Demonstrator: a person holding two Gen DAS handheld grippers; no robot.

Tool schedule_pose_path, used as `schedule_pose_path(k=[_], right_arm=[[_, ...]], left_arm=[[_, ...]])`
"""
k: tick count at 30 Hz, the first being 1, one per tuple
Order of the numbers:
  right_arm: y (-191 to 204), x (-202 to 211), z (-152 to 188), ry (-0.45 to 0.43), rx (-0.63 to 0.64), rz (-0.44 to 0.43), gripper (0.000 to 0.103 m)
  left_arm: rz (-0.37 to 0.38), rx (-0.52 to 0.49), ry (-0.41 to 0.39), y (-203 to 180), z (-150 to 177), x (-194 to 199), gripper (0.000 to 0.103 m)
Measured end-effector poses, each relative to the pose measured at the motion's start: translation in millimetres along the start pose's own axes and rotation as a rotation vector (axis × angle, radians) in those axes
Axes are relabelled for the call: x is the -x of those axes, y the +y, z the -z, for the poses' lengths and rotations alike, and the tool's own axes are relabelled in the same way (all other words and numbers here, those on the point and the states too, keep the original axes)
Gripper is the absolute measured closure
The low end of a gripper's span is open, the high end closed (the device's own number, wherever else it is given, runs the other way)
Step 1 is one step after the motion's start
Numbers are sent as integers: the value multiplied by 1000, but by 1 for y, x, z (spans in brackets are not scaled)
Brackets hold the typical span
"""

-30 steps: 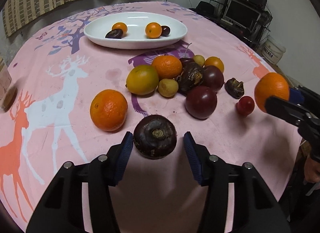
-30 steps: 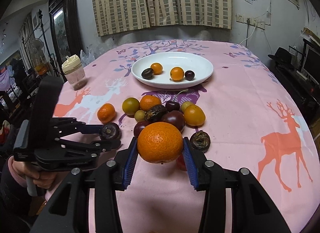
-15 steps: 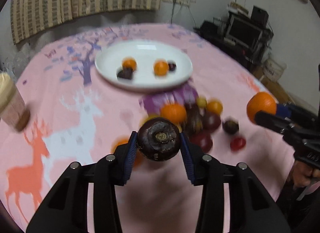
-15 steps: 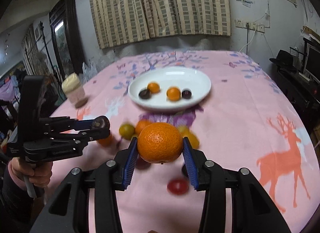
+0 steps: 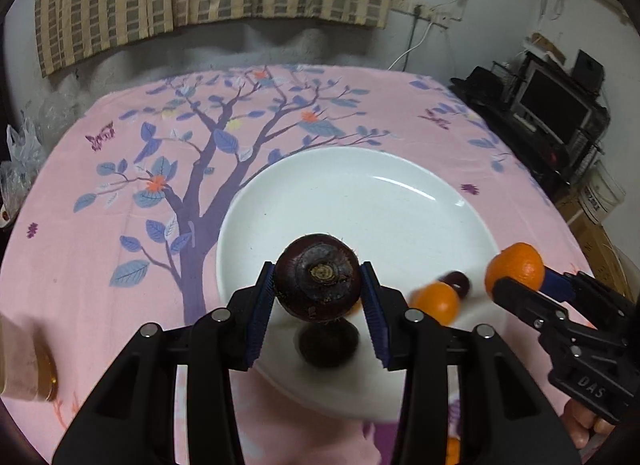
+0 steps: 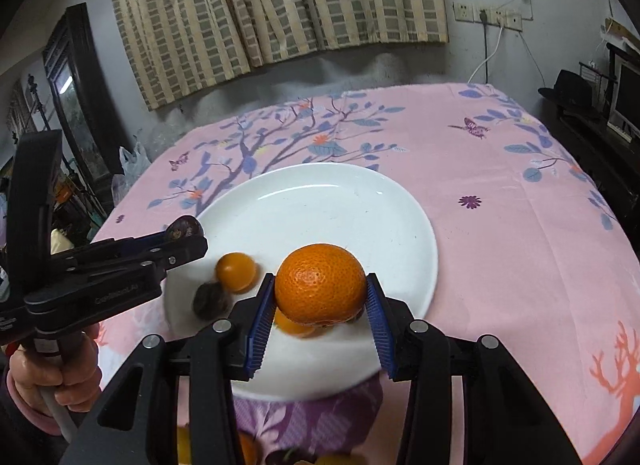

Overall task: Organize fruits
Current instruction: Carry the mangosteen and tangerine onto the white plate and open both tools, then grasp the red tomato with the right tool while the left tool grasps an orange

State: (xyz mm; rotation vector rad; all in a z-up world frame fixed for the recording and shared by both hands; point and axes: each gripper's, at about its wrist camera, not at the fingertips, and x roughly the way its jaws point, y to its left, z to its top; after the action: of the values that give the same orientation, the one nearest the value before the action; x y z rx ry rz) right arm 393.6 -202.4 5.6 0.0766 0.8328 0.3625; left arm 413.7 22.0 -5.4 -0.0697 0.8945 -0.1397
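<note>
1. Left tool [image 5: 318, 299] was clamped on the dark purple fruit [image 5: 318, 277], right tool [image 6: 320, 307] on the orange [image 6: 320, 283], both over the white plate [image 6: 360, 201].
2. Best bet, I figured: lower each onto bare plate, clear of the small fruits [image 6: 236, 271], then let go gently.

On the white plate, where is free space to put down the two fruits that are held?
The far half of the white oval plate, toward the tree print, is bare. The near part is crowded: a small orange fruit and a dark wrinkled fruit lie there.
</note>
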Motion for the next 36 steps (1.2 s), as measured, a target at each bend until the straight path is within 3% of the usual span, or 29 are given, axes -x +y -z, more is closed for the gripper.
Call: schedule_pose_path(k=[5,7,8,9,14,20,23,28,33,36], right_arm=[[-4,-17,-3,30,-4,-7,57],[-4,-16,-2,40,-5,-11,52],[-4,-11,-1,33,-8,-15,47],[-2,-1,0,10,-10,-17,45],[7,57,20,-86,9,-33,30],[9,118,99,-126,22,6,27],[11,134,145,-84,34,38,27],[7,138,181,-25,18,51,28],[7,130,196,0,9,71,28],[9,126,199,16,15,67,28]], left_arm=[[-21,22,40,9,-3,-25,60],[-47,15,29,8,-3,-19,41],[-66,18,5,7,-1,-11,27],[-77,21,-16,6,0,-3,20],[-50,-14,-47,3,31,50,10],[-83,17,-76,13,108,107,7],[-59,43,-78,15,153,125,7],[11,55,-23,4,212,131,7],[-31,11,-46,-9,228,128,6],[-10,23,-44,-6,229,129,6]])
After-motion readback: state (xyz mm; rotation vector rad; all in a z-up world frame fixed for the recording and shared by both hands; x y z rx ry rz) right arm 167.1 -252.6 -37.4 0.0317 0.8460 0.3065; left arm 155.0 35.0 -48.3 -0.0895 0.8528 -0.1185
